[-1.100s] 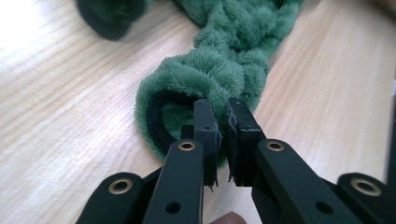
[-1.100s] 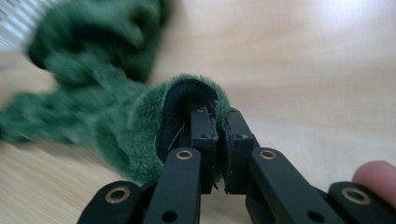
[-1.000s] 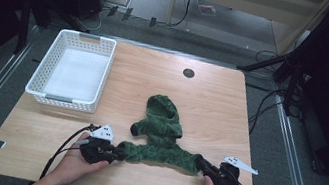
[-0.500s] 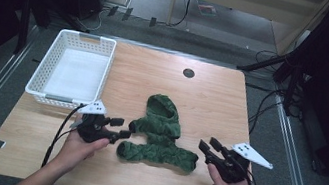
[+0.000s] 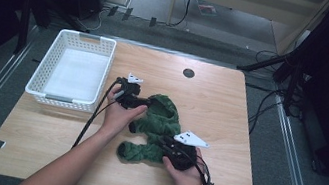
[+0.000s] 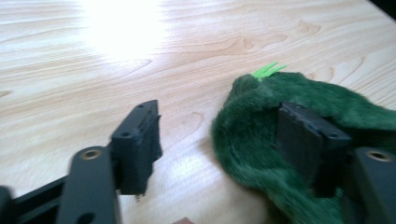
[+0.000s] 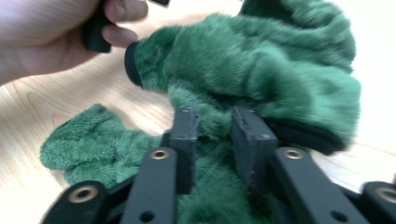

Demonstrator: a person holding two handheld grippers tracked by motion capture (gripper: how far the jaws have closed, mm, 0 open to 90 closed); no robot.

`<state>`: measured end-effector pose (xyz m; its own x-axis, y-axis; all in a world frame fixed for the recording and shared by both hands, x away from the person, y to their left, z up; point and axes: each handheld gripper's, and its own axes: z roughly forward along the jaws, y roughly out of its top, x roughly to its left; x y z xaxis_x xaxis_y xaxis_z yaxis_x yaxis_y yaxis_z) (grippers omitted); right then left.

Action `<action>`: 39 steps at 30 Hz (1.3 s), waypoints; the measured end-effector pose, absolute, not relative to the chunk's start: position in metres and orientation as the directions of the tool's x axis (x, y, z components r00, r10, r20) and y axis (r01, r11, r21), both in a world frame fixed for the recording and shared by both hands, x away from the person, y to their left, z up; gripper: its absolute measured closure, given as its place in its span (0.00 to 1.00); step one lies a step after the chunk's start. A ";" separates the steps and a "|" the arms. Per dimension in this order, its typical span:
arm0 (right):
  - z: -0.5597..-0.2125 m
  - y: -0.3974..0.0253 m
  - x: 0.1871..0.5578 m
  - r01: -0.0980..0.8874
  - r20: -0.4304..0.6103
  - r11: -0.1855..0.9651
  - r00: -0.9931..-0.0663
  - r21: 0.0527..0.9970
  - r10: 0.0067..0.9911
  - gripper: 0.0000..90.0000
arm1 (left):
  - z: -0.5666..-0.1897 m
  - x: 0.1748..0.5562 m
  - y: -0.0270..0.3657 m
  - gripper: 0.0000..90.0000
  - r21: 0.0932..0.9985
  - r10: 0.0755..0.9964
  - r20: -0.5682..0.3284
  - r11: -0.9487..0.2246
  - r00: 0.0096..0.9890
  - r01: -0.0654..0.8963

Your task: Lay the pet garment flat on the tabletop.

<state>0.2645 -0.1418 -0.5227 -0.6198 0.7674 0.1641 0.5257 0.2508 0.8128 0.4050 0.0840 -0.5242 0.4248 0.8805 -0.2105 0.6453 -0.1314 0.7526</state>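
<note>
One green fuzzy garment (image 5: 153,131) lies on the one wooden table (image 5: 228,123). There is one white basket (image 5: 72,69). Two hands are at work, each holding one gripper, so two grippers.

basket (image 5: 72,71): white, on table's (image 5: 227,128) left rear | grommet (image 5: 188,72): dark, table's rear middle | cables (image 5: 261,106): floor, right of table

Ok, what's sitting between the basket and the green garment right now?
In the high view, the left hand with its left gripper and trailing cable fills the gap between the basket and the garment; otherwise bare table.
</note>
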 end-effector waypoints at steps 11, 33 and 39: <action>-0.535 -0.147 0.270 0.582 0.234 0.270 -0.646 0.767 0.727 0.76 | -0.538 0.430 0.037 0.40 0.692 0.852 -0.093 -0.316 0.514 0.649; -0.535 -0.151 0.266 0.630 0.319 0.319 -0.689 0.708 0.651 0.69 | -0.526 0.441 0.035 0.76 0.771 0.893 0.011 -0.294 0.450 0.565; -0.486 -0.176 0.270 0.559 0.336 0.205 -0.710 0.803 0.618 0.61 | -0.523 0.441 0.039 0.78 0.793 0.895 -0.028 -0.251 0.444 0.555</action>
<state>0.2697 -0.1760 -0.4855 -0.7104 0.6182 0.3364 0.5589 0.2051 0.8034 0.4414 0.0387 -0.5230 0.4444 0.8954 -0.0284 0.5553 -0.2505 0.7930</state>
